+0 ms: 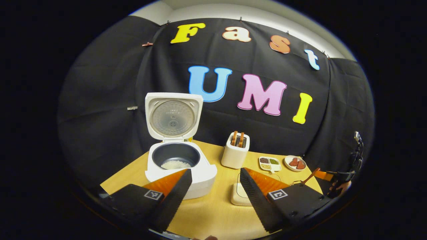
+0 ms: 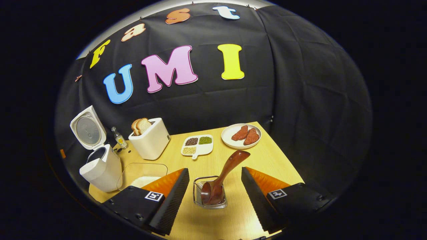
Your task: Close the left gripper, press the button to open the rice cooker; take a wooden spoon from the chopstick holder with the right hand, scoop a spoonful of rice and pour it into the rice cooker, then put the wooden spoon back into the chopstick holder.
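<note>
The white rice cooker point(image 1: 180, 173) stands open at the table's left, lid point(image 1: 173, 116) upright, with a little rice in its dark pot point(image 1: 175, 156). My left gripper point(image 1: 215, 173) is open just in front of it, holding nothing. A brown wooden spoon point(image 2: 222, 176) rests bowl down in the small clear chopstick holder point(image 2: 210, 200), its handle leaning away. My right gripper point(image 2: 214, 171) is open, with a finger on either side of the holder and neither touching the spoon. A clear rice container point(image 2: 141, 175) sits beside the cooker point(image 2: 100, 166). The right gripper point(image 1: 337, 173) and its hand also appear far right in the left gripper view.
A white toaster point(image 2: 150, 140) with bread slices stands mid-table behind the container. A small bottle point(image 2: 118, 136) sits between the toaster and the cooker. A divided dish of grains point(image 2: 197, 145) and a plate with red pieces point(image 2: 241, 135) lie at the back right.
</note>
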A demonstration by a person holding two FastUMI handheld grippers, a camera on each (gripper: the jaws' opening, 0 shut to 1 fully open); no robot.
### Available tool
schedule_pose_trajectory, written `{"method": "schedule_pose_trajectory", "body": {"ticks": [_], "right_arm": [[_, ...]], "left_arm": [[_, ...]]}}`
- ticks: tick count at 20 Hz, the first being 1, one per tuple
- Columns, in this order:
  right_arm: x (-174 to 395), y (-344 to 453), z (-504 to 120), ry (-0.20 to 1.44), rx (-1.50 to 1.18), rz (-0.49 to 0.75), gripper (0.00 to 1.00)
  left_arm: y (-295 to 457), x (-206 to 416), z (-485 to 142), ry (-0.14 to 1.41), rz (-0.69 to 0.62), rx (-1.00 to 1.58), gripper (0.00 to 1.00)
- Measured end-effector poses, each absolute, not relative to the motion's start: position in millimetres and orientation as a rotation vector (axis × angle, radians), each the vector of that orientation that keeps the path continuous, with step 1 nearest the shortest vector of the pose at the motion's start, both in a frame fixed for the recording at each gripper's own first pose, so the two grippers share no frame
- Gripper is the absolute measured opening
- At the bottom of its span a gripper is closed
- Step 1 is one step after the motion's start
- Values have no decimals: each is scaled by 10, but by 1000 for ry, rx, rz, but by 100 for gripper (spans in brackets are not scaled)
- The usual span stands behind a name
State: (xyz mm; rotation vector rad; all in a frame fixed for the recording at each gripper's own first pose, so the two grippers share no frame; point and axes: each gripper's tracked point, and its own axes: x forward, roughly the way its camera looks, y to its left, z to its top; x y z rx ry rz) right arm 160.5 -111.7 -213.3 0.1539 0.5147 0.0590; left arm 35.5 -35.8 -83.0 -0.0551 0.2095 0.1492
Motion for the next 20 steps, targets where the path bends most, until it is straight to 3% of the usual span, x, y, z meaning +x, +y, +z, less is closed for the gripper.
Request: {"method": "schedule_pose_trajectory", "body": {"ticks": [2,15,17,18,20], "right_arm": [[1696,-1191,-2282,542,178,56,98],[2362,-1086,-3031,668,326,81,95],[2383,-1103,-3043,665,327,78,84],[2400,-1116,-3027,658,331,71,63],[2432,-1129,-3013,654,334,47,33]], "left_arm": [[-529,362,-811,198,141,-10,95],[-859,21,-1449,366,217,-44,95],[-865,-37,-1522,377,230,-68,96],[-854,-60,-1561,381,238,-82,96],[-851,-95,-1616,388,245,-109,96]]}}
